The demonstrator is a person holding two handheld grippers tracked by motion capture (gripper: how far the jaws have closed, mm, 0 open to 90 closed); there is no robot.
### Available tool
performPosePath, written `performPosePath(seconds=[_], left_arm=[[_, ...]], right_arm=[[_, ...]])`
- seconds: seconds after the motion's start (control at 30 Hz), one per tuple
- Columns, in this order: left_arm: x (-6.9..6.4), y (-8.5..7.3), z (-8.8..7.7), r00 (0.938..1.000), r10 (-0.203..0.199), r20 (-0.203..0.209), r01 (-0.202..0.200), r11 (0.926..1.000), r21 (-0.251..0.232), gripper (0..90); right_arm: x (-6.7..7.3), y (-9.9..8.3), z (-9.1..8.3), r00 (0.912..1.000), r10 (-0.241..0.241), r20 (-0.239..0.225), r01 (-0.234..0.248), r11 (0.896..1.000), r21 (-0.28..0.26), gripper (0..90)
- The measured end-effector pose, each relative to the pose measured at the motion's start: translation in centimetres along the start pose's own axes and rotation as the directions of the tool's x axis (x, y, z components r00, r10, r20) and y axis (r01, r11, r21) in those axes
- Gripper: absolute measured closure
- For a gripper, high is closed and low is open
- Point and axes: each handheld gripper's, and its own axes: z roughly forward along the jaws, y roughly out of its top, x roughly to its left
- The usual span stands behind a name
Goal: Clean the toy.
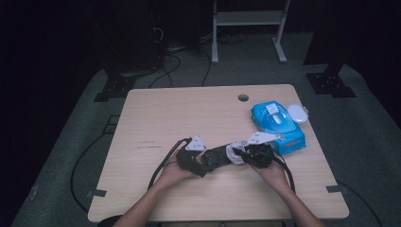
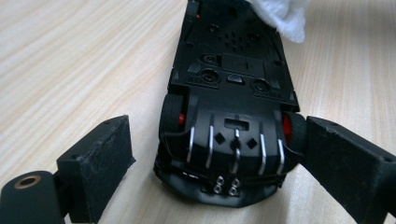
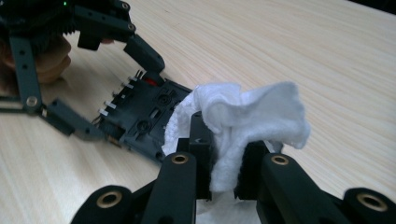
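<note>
My left fingers (image 2: 219, 154) stand released around the upturned black toy car (image 2: 229, 93) on the bench; right fingers (image 3: 224, 172) clench a white wipe (image 3: 243, 116) (at twelve o'clock), mid-wiping; next, regrip.

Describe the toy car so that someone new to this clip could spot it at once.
On the wooden table, look near the front edge between the person's two hands. The toy car lies upside down there, between the open left gripper and the right gripper, which pinches a white wipe. Unlike the blue wipe pack, it is black, with red wheel hubs.
</note>
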Motion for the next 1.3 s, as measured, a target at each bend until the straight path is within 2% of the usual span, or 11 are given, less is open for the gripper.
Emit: performPosePath(seconds=[0.23, 0.33, 0.53, 0.67, 0.73, 0.8, 0.87, 0.93, 1.1, 1.2, 1.3], left_arm=[[-0.8, 0.1, 1.0, 0.9990, 0.044, -0.011, -0.043, 0.9983, 0.040, 9.9], [-0.9, 0.1, 1.0, 0.9979, 0.065, -0.008, -0.064, 0.9975, 0.028, 23.5], [-0.7, 0.1, 1.0, 0.9988, 0.048, 0.008, -0.048, 0.9987, 0.017, 24.5], [-0.7, 0.1, 0.9, 0.9991, 0.041, 0.012, -0.041, 0.9992, 0.004, 24.4], [-0.6, 0.2, 0.8, 0.9985, 0.054, 0.008, -0.054, 0.9985, 0.002, 24.4], [-0.6, 0.3, 0.7, 0.9988, 0.049, 0.007, -0.049, 0.9988, -0.007, 24.4], [-0.6, 0.3, 0.7, 0.9989, 0.046, 0.008, -0.046, 0.9988, -0.014, 24.5], [-0.6, 0.3, 0.7, 0.9987, 0.051, 0.006, -0.051, 0.9986, -0.012, 24.5], [-0.8, 0.3, 0.8, 0.9981, 0.061, 0.000, -0.061, 0.9981, -0.003, 24.6], [-0.7, 0.3, 0.8, 0.9984, 0.057, 0.003, -0.057, 0.9984, -0.010, 24.6], [-0.7, 0.3, 0.7, 0.9986, 0.053, 0.002, -0.053, 0.9985, -0.014, 24.6]], right_arm=[[1.2, 0.3, 2.2, 0.9994, 0.003, -0.035, -0.002, 1.000, 0.012, 79.9], [2.1, 0.5, 3.0, 0.9979, -0.005, -0.064, 0.006, 1.000, 0.017, 79.9], [3.8, 0.8, 4.4, 0.9842, -0.018, -0.176, 0.018, 1.000, -0.006, 79.5], [3.4, 0.5, 4.1, 0.9911, -0.047, -0.125, 0.047, 0.999, -0.004, 79.5], [2.7, 0.3, 3.7, 0.9953, -0.075, -0.061, 0.075, 0.997, 0.008, 79.5], [1.6, -0.3, 3.1, 0.9990, -0.035, -0.027, 0.035, 0.999, 0.014, 79.5], [1.1, -0.6, 2.9, 0.9996, -0.003, -0.027, 0.003, 1.000, 0.011, 79.6], [1.4, -0.7, 3.0, 0.9988, 0.010, -0.049, -0.010, 1.000, 0.000, 79.6], [4.2, 0.2, 4.0, 0.9875, -0.022, -0.156, 0.017, 0.999, -0.034, 79.5], [5.1, 0.5, 4.0, 0.9878, -0.071, -0.138, 0.067, 0.997, -0.030, 79.4], [4.0, 0.3, 3.7, 0.9926, -0.064, -0.103, 0.062, 0.998, -0.024, 79.4]])
